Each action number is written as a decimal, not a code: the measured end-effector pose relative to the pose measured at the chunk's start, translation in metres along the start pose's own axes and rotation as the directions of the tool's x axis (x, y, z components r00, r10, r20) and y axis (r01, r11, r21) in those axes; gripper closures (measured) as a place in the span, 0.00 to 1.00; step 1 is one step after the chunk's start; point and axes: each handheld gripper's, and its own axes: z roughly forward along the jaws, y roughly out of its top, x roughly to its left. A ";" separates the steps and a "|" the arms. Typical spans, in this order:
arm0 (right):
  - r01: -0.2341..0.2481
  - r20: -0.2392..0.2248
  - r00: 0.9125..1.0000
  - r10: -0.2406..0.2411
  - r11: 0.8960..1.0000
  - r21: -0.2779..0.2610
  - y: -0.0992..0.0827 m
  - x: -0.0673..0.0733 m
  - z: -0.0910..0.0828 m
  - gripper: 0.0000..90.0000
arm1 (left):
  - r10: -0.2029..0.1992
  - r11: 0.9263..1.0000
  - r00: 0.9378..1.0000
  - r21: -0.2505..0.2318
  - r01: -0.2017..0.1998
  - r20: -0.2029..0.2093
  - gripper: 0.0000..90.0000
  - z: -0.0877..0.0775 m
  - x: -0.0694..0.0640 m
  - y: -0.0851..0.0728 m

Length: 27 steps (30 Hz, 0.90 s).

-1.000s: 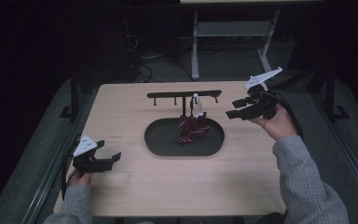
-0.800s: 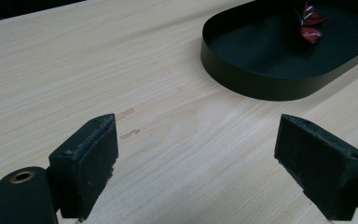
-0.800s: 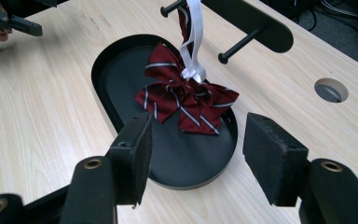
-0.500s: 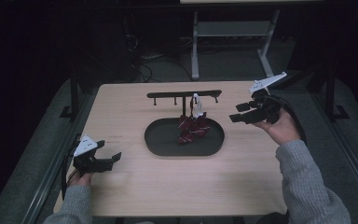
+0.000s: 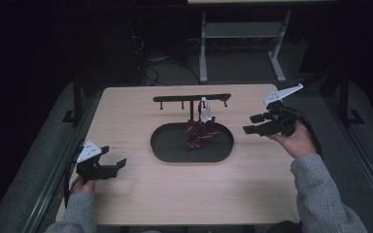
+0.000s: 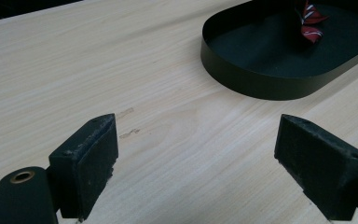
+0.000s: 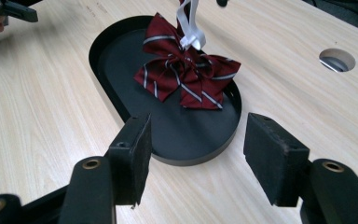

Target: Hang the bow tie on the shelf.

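Dark red bow (image 7: pixel 186 77) with grey-white stripes, white strap (image 7: pixel 189 25), black tray (image 7: pixel 121 88).

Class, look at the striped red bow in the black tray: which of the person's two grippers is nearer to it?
Right. The right gripper hovers open just beyond the tray's end beside the bow; the left gripper sits open, farther off near the table's near corner.

No text, label, brand, number or sign can be read anywhere in these views. The wooden table (image 5: pixel 141 194), the black oval tray (image 5: pixel 165 150) and the striped red bow tie (image 7: pixel 186 79) all bear no lettering. The stripes on the bow tie are pattern only.
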 end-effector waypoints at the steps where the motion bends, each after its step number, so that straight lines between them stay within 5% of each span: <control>1: 0.006 0.001 1.000 -0.006 1.000 0.001 -0.002 0.000 0.000 0.45 | 0.002 1.000 1.000 0.000 -0.002 0.000 0.14 0.000 0.000 0.000; 27: -0.062 0.003 0.998 0.062 0.998 0.014 -0.053 0.003 0.002 0.44 | 0.002 1.000 1.000 0.000 -0.002 0.001 0.14 0.000 0.000 0.000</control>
